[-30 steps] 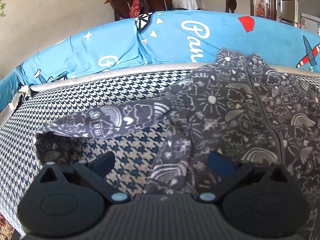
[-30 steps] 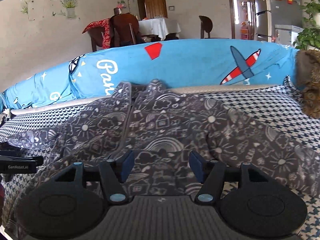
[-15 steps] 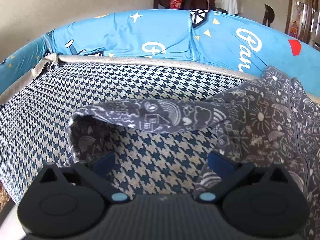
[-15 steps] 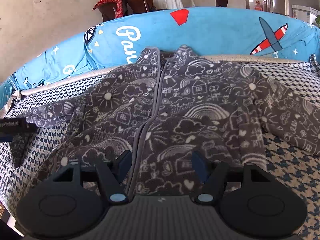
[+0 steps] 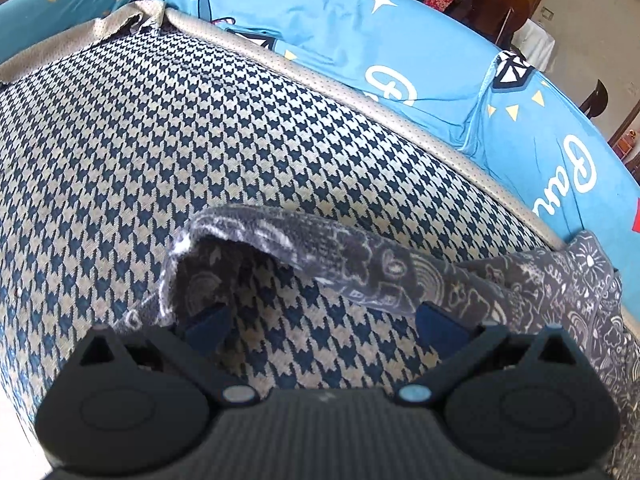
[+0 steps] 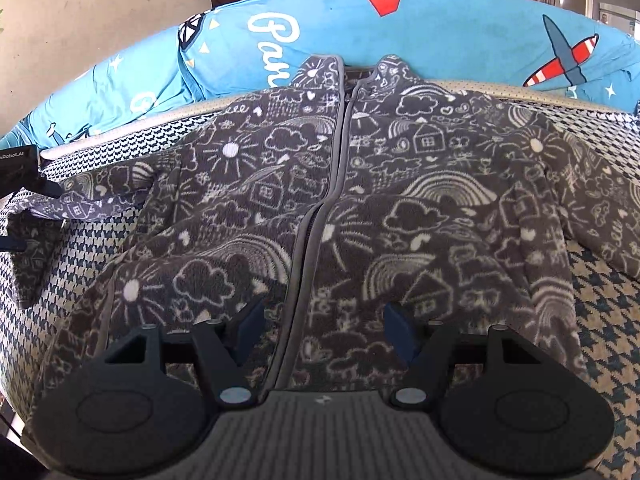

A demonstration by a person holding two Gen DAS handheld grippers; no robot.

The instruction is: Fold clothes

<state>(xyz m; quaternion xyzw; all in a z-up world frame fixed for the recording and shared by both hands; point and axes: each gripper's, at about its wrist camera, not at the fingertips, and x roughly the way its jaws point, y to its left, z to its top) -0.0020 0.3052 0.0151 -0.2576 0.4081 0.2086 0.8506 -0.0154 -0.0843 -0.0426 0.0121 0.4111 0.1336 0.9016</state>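
Right wrist: grey fleece jacket [image 6: 360, 200] spread flat on houndstooth cushion [image 6: 600, 320]

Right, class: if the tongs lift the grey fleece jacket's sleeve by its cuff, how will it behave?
The sleeve would probably droop: it already sags and curls on the houndstooth cushion. The jacket looks like soft fleece, so likely light and not slippery. Its body may drag along behind.

Left claw [image 5: 322, 326] spread wide over houndstooth cushion [image 5: 160, 152]; grey patterned sleeve [image 5: 320, 256] just ahead.
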